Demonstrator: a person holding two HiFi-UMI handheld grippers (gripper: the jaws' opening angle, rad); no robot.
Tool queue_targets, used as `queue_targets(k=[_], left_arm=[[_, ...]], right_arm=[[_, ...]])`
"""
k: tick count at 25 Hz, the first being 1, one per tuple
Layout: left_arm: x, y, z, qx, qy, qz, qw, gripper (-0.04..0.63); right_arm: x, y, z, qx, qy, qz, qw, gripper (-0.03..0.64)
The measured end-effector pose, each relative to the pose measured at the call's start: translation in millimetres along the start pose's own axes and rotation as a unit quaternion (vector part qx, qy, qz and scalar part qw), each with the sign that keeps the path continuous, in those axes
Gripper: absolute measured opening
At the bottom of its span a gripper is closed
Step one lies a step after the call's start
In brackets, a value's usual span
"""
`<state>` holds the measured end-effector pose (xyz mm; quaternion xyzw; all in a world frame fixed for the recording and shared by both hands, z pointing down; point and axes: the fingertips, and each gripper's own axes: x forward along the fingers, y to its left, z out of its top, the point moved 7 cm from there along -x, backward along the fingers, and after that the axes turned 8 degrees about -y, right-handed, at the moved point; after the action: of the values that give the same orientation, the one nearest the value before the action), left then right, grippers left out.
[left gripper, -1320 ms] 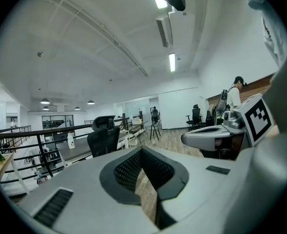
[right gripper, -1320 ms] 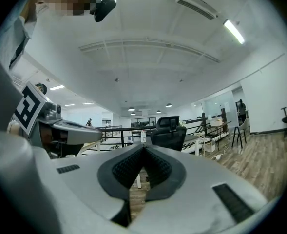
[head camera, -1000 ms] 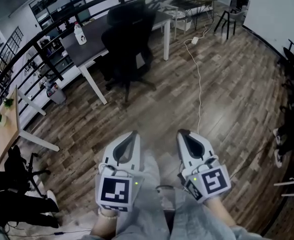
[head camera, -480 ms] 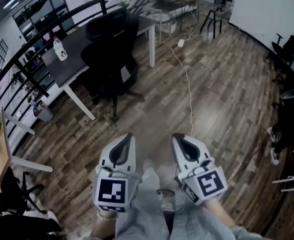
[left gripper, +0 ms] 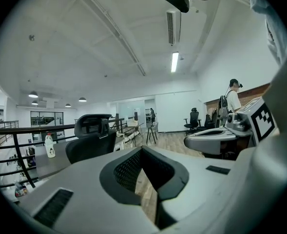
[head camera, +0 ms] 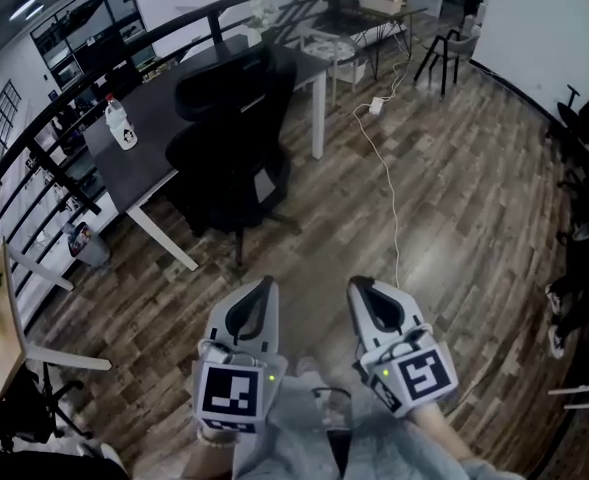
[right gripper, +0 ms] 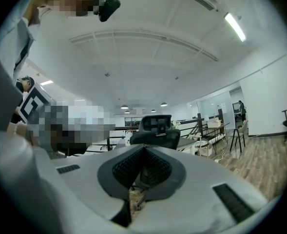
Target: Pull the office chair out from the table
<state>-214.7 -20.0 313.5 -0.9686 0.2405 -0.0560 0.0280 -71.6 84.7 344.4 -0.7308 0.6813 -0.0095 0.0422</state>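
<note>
"Where did the office chair [head camera: 232, 158] stand?"

"Close against the near edge of the bench [head camera: 164, 148], its back turned towards the two tools."

"And the tools?"

"Side by side at the bottom of the head view, the left tool [head camera: 264, 286] just beside the right tool [head camera: 359, 286]. Both were well apart from the chair, with floor [head camera: 474, 188] between."

"Anything on the bench?"

"A bottle [head camera: 120, 125], left of the chair. A railing [head camera: 44, 148] ran behind the bench."

"And to the right?"

"A cable [head camera: 394, 198] lay on the floor, running from a power strip [head camera: 376, 105] beyond the bench's right leg towards the right tool. Farther back stood a second bench [head camera: 374, 13], with a stool [head camera: 444, 53] to its right."
</note>
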Motion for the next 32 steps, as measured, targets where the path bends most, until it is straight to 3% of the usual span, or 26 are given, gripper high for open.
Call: queue_targets(k=[12,21,32], left_arm=[[46,67,2,0.0,-0.013,0.021,0.9997,-0.002],[64,87,0,-0.011,-0.002,0.064,0.9979,-0.002],[130,118,-1,-0.029,0.007,0.132,0.9908,-0.002]], right_arm=[[85,-24,5,-0.021,-0.001,0.004,1.0,0.003],[127,-47,2,-0.026,0.001,0.031,0.999,0.003],[221,-118,8,-0.033,-0.006,0.079,0.996,0.003]])
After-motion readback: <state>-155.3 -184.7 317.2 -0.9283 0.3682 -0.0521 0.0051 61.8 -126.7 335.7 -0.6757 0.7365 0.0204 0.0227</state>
